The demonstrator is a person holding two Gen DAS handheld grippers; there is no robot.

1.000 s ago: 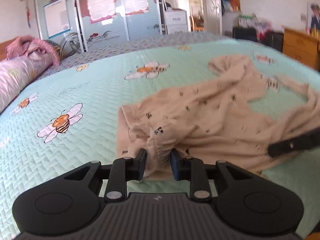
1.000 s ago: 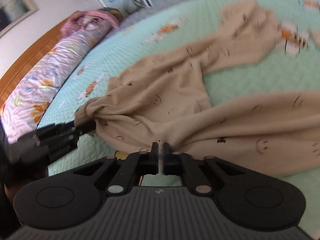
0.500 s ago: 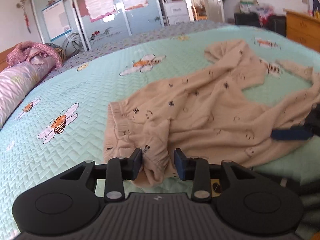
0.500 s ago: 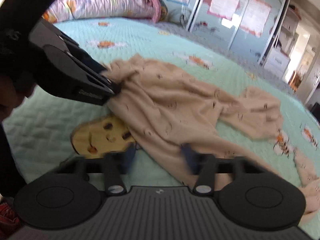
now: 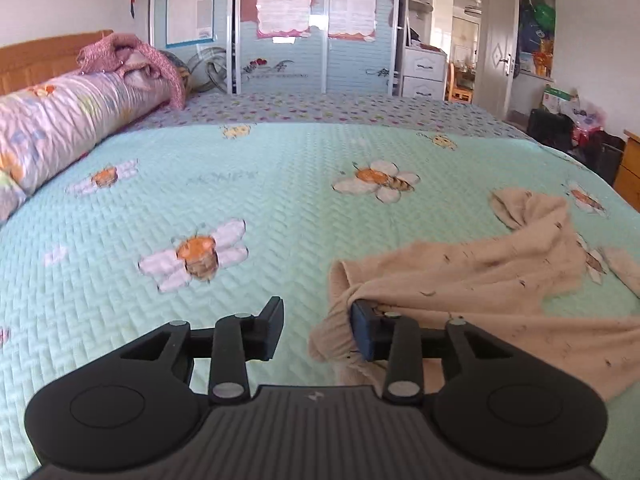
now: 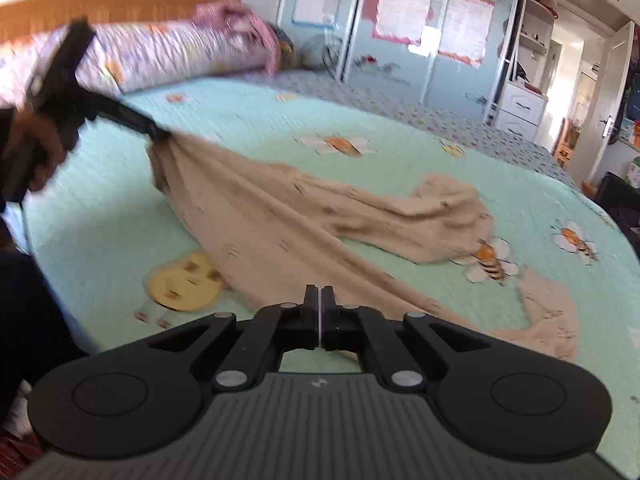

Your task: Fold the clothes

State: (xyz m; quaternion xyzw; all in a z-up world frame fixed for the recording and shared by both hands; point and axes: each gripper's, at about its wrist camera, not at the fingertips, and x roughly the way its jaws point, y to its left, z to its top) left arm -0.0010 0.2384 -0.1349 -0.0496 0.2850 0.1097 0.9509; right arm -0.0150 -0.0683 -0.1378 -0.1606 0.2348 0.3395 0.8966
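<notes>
A beige garment [image 5: 480, 276] with small dark marks lies across the mint-green bee bedspread [image 5: 280, 208]. In the left wrist view my left gripper [image 5: 318, 332] has its jaws apart. A bunched end of the garment is hooked over its right finger [image 5: 364, 336], and the left pad stands clear of the cloth. The right wrist view shows that gripper [image 6: 158, 134] held in a hand [image 6: 44, 148] at the upper left. From it the garment [image 6: 280, 208] stretches down to my right gripper [image 6: 320, 300], which is shut on the cloth's near edge.
A rolled floral quilt [image 5: 60, 120] and a wooden headboard [image 5: 40, 56] line the left side. Wardrobe doors [image 5: 280, 40] stand beyond the bed. A wooden dresser [image 5: 630, 172] and black bags [image 5: 560, 128] are at the right. A yellow face print [image 6: 184, 284] marks the bedspread.
My left jaws have spread and the bunched cloth now hangs on one finger only. My right gripper opened, then shut again on the garment, and rolled level. The cloth is now pulled out between the two grippers.
</notes>
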